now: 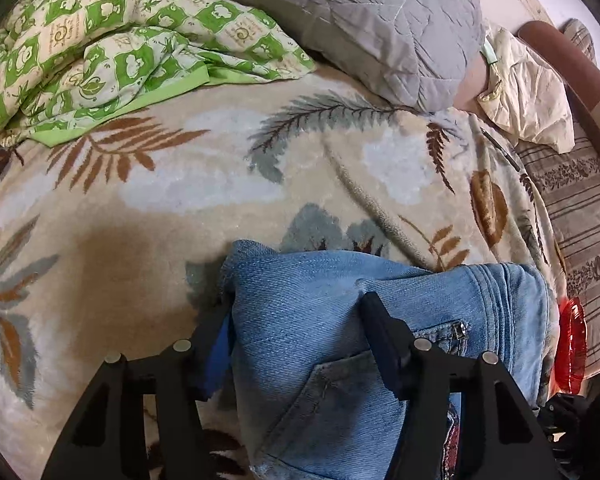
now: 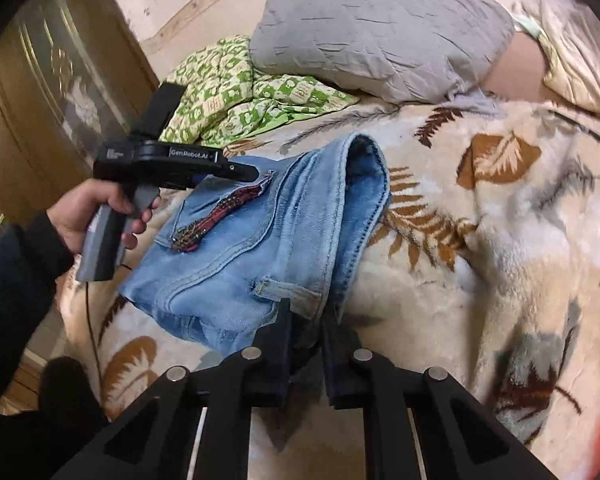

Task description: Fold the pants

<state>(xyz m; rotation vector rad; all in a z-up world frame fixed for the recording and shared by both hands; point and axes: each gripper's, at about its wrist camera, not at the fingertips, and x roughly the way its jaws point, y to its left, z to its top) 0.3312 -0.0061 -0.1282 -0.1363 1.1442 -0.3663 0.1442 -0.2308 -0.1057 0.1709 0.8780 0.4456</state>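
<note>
- Blanket (image 2: pixel 480 248): a leaf-patterned fleece covers the bed and serves as the folding surface.
- Grey pillow (image 2: pixel 380 36) and green checked quilt (image 1: pixel 100 52): both lie at the far end, well apart from the work.
- Jeans (image 2: pixel 260 232): folded into a compact bundle near the bed's near edge, back pocket and beaded trim facing up.
- Left gripper (image 1: pixel 296 316): fingers at medium spread straddle the bundle's far end; whether the pads press the denim cannot be told.
- Right gripper (image 2: pixel 306 320): fingers narrowed on the bundle's near edge by the belt loop, pinching the cloth, probably to lift or turn that end.
</note>
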